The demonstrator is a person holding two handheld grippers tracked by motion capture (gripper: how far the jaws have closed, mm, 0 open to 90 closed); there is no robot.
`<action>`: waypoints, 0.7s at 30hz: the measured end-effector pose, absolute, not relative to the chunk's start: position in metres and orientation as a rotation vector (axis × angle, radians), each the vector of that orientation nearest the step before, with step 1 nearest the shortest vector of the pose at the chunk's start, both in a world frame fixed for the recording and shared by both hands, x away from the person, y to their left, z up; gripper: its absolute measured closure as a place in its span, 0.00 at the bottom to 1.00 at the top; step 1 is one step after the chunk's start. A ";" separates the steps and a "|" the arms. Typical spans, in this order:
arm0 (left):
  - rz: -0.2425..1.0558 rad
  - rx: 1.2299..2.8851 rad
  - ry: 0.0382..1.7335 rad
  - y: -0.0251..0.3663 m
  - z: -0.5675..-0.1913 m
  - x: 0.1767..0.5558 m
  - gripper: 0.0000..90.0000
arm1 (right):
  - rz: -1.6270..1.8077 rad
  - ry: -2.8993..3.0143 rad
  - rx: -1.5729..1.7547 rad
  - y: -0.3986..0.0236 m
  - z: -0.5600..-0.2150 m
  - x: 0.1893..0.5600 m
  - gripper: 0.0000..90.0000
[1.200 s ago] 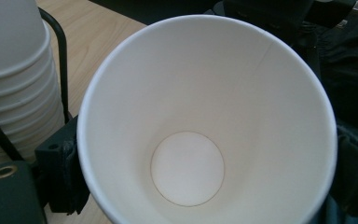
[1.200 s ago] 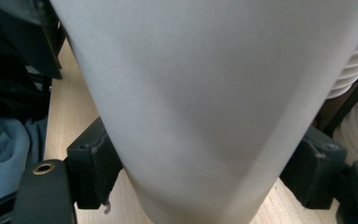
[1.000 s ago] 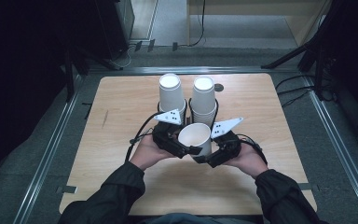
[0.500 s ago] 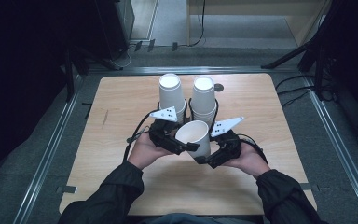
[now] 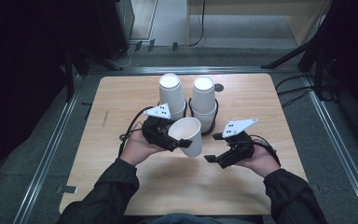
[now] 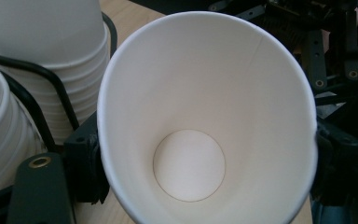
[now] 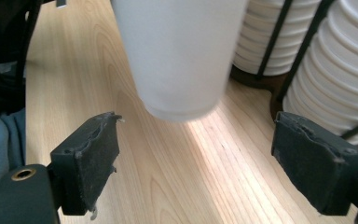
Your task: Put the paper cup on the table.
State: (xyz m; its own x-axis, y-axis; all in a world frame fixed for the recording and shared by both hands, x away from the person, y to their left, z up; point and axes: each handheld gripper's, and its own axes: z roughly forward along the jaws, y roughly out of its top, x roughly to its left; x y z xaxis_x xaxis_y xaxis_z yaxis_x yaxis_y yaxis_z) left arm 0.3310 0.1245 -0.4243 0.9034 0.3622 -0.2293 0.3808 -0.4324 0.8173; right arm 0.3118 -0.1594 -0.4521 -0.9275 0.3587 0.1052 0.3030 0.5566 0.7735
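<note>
Left gripper (image 5: 175, 140): jaws clamped on the cup's rim, one pad on each side, as the left gripper view shows; they had just narrowed a little on it
Cup (image 5: 187, 135): white paper, held clear above the table, tilted with its mouth toward the person, just in front of the stacks
Right gripper (image 5: 213, 149): jaws spread wide with nothing between them, just opened; it sits right of the cup, apart from it
Stacks (image 5: 204, 100): two piles of upturned cups in black wire holders, side by side at the far middle
Table (image 5: 121, 98): light wood
</note>
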 end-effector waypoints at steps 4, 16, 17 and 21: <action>-0.012 2.061 0.541 0.131 -0.425 0.330 0.21 | 1.286 2.687 0.680 -0.164 -0.455 0.312 0.17; -0.006 2.080 0.581 0.148 -0.426 0.327 0.20 | 1.170 2.616 0.789 -0.180 -0.464 0.323 0.26; 0.007 2.080 0.586 0.150 -0.426 0.326 0.20 | 1.175 2.608 0.787 -0.181 -0.464 0.324 0.26; 0.029 2.105 0.589 0.156 -0.426 0.325 0.20 | 1.216 2.553 0.820 -0.188 -0.460 0.327 0.26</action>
State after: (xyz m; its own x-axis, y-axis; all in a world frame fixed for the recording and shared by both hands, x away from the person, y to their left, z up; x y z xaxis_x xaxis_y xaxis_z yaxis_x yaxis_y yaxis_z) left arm 0.3247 0.1557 -0.4263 0.8853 0.4199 -0.1998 0.3982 -0.4628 0.7920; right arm 0.3270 -0.1881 -0.4598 -0.8270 0.5592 0.0577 0.3972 0.5086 0.7639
